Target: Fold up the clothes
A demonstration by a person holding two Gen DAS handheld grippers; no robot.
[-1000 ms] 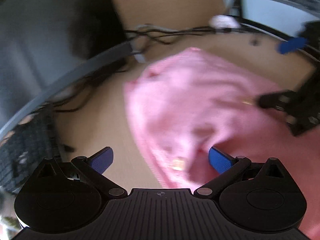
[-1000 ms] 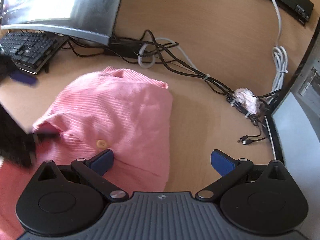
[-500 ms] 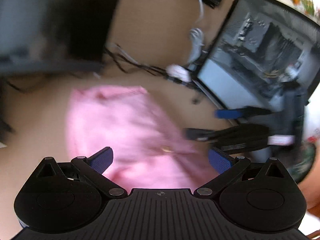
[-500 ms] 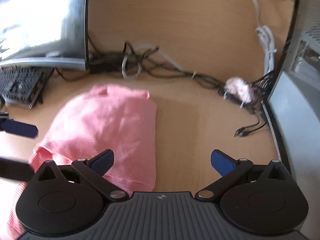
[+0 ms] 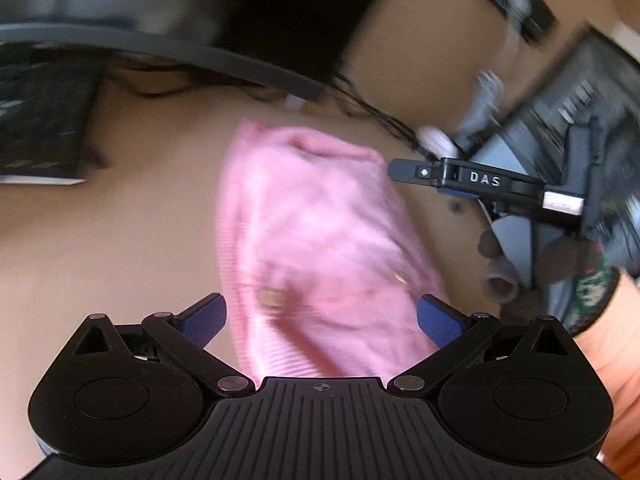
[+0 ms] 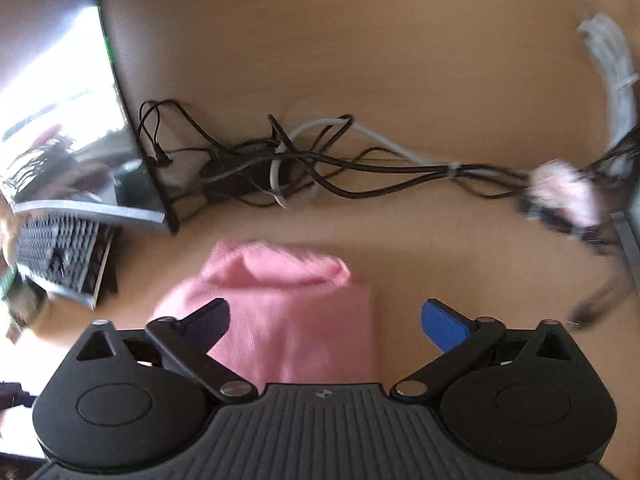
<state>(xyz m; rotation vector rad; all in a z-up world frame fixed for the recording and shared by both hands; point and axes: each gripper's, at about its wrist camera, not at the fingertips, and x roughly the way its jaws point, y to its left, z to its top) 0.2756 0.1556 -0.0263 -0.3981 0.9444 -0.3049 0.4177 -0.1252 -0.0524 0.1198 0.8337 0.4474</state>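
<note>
Pink garment (image 5: 316,240) lies bunched on the counter (image 6: 360,48). Left tongs (image 5: 320,316) stand apart, unloaded; right tongs (image 6: 326,320) are closing, gripping nothing.

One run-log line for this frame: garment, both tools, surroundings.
garment: pink garment bunched on desk | left tool: open, holds nothing | right tool: closing, not gripping | nearby: cables, keyboard

Garment (image 6: 288,312) on desk (image 6: 360,48), before cables (image 6: 304,164)
</note>
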